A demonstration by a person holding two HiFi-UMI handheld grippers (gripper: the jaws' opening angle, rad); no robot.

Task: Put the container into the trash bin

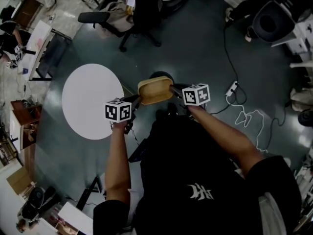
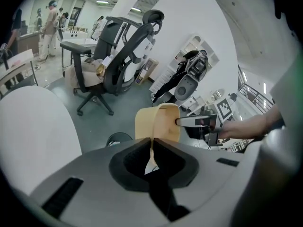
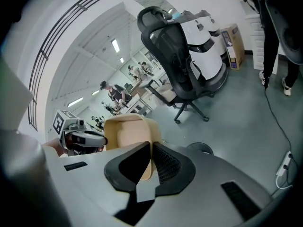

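A tan, open-topped container (image 1: 155, 91) hangs in the air between both grippers. My left gripper (image 1: 137, 100) is shut on its left wall, and the thin edge runs between the jaws in the left gripper view (image 2: 152, 143). My right gripper (image 1: 172, 89) is shut on the opposite wall, which is pinched in the right gripper view (image 3: 151, 148). The dark round trash bin (image 1: 161, 75) stands on the floor just beyond the container, which partly hides it. The bin also shows low on the floor in both gripper views (image 2: 118, 138) (image 3: 201, 148).
A round white table (image 1: 90, 99) stands to the left. A black office chair (image 1: 144, 11) is farther ahead. A white power strip (image 1: 232, 88) with looping cables lies on the floor at the right. Desks and people are in the background.
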